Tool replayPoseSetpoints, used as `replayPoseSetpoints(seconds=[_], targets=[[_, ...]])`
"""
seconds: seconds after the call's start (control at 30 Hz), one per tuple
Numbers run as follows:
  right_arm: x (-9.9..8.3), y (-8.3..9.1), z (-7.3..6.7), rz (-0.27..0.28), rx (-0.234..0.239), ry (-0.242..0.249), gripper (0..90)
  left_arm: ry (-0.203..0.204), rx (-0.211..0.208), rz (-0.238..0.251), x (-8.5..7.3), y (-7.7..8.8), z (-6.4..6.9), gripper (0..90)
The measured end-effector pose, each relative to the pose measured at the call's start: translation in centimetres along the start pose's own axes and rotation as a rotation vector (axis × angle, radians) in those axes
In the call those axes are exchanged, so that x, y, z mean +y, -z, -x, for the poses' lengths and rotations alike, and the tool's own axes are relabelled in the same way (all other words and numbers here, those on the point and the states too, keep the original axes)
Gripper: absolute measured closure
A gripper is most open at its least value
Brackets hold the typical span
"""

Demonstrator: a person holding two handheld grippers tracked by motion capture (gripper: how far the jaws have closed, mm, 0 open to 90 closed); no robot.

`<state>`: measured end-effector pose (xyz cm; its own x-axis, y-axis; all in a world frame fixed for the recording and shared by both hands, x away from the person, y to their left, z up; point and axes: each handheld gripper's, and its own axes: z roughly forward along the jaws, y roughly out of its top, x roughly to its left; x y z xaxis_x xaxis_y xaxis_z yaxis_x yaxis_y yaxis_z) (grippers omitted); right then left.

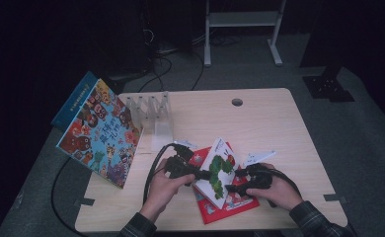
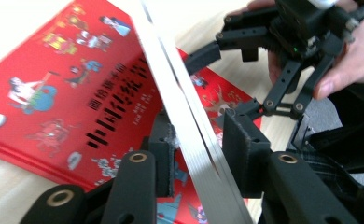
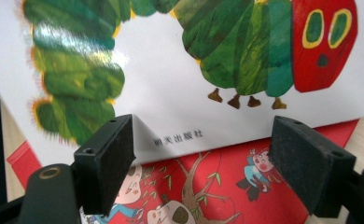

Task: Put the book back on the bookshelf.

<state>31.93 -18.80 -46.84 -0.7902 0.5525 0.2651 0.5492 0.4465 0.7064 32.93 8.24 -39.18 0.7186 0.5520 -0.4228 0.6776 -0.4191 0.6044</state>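
Observation:
A white book with a green caterpillar on its cover (image 1: 219, 168) stands tilted over a red picture book (image 1: 220, 210) that lies flat on the table. My left gripper (image 1: 200, 174) comes at its left side. In the left gripper view the book's page edge (image 2: 189, 121) runs between the jaws of that gripper (image 2: 199, 126). One pad (image 2: 164, 149) touches it and a thin gap shows at the other. My right gripper (image 1: 232, 183) stands wide open at the book's lower edge (image 3: 171, 121); its pads (image 3: 108, 158) do not press on it. The red book (image 3: 208, 182) lies beneath.
A clear book rack (image 1: 148, 106) stands at the back left of the wooden table (image 1: 279, 128). A colourful book (image 1: 99, 133) leans beside it over the table's left edge, with a blue one (image 1: 74, 101) behind. A white card (image 1: 258, 158) lies right of the books.

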Motion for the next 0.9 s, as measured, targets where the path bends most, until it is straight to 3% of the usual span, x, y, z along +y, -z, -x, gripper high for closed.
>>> replayPoseSetpoints(seconds=[0.23,0.5,0.77,0.9], targets=[[0.1,-0.1,0.1,0.003,-0.011,0.009,24.1,0.040,-0.016,0.014,0.4,1.2,-1.3,73.1],[0.3,0.5,0.6,0.008,-0.047,0.009,25.9,0.040,0.023,0.034,0.4,2.3,-1.8,75.0],[0.1,1.7,3.0,0.038,-0.149,-0.011,27.0,0.011,0.066,0.037,0.6,3.4,-2.0,75.5],[-0.2,2.3,4.6,0.052,-0.210,-0.048,27.8,0.011,0.078,0.052,0.6,4.0,-2.1,75.5]])
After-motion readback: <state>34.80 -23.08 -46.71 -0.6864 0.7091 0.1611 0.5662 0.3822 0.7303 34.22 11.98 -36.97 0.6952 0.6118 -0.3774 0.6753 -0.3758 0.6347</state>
